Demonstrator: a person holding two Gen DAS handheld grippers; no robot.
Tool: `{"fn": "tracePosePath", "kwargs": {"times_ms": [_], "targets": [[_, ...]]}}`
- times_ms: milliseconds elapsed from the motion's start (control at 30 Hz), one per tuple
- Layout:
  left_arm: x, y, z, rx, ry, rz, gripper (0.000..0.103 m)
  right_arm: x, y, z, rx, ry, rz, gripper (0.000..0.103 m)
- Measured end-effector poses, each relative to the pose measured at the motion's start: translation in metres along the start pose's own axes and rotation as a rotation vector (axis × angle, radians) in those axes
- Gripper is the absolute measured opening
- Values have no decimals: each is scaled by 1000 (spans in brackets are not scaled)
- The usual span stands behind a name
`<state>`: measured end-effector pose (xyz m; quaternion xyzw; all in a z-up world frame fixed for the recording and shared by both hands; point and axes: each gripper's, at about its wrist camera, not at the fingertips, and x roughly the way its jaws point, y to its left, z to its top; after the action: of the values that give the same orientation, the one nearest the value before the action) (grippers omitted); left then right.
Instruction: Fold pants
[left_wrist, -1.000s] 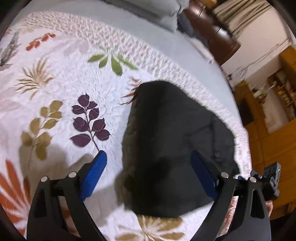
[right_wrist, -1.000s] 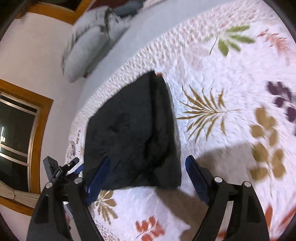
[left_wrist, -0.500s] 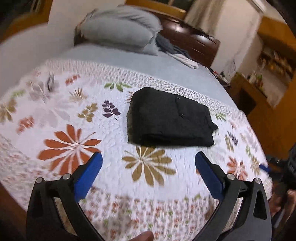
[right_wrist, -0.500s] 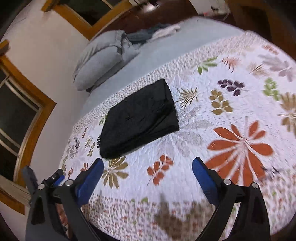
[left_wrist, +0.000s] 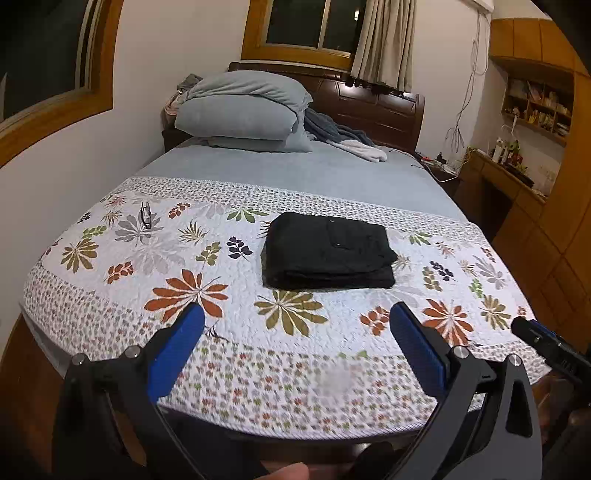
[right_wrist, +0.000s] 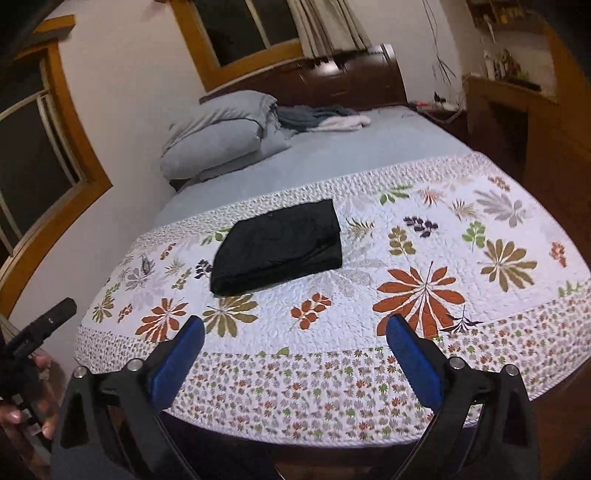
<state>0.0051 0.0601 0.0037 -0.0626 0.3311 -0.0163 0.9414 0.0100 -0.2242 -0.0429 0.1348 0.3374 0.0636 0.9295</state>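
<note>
Pants (left_wrist: 327, 251), one pair and black, sit folded into a neat rectangular stack on the floral quilt (left_wrist: 221, 295) that covers the foot of the bed (left_wrist: 295, 173), a little right of centre in the left wrist view. One left hand-held gripper (left_wrist: 295, 328) hangs over the near edge of the quilt, its two blue pads spread wide, nothing between them, well apart from the stack. Up at the headboard, two grey pillows (left_wrist: 240, 114) lie piled one on the other, with loose clothes (left_wrist: 343, 138) just beside them. One pair of glasses (left_wrist: 146, 216) lies on the quilt's left side.

Over to the right wrist view: same single folded pants (right_wrist: 280, 245), now left of centre on the quilt (right_wrist: 406, 295). One right hand-held gripper (right_wrist: 295, 330) is spread wide too, two blue pads, empty, clear of the stack. Two windows show on the walls, and the pillows (right_wrist: 221, 136) are at the back.
</note>
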Motion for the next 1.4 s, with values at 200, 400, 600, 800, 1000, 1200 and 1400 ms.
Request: {"fn": "tracePosePath", "kwargs": {"times_ms": [200, 400, 600, 800, 1000, 1200, 1400], "targets": [[-39, -10, -7, 3, -14, 9, 100, -46, 37, -1, -124, -68, -8, 99], [-68, -16, -14, 5, -52, 43, 100, -72, 59, -4, -167, -86, 27, 99], [-84, -25, -17, 54, -85, 112, 100, -82, 72, -12, -190, -79, 59, 99], [-88, -30, -21, 50, -72, 86, 100, -86, 81, -18, -228, -94, 42, 99], [-82, -32, -24, 45, -57, 73, 100, -79, 77, -24, -230, -86, 25, 99], [-71, -31, -24, 47, -48, 84, 100, -64, 70, -26, -215, -63, 21, 99], [-55, -35, -25, 62, -38, 97, 100, -47, 69, -23, -210, -44, 36, 99]]}}
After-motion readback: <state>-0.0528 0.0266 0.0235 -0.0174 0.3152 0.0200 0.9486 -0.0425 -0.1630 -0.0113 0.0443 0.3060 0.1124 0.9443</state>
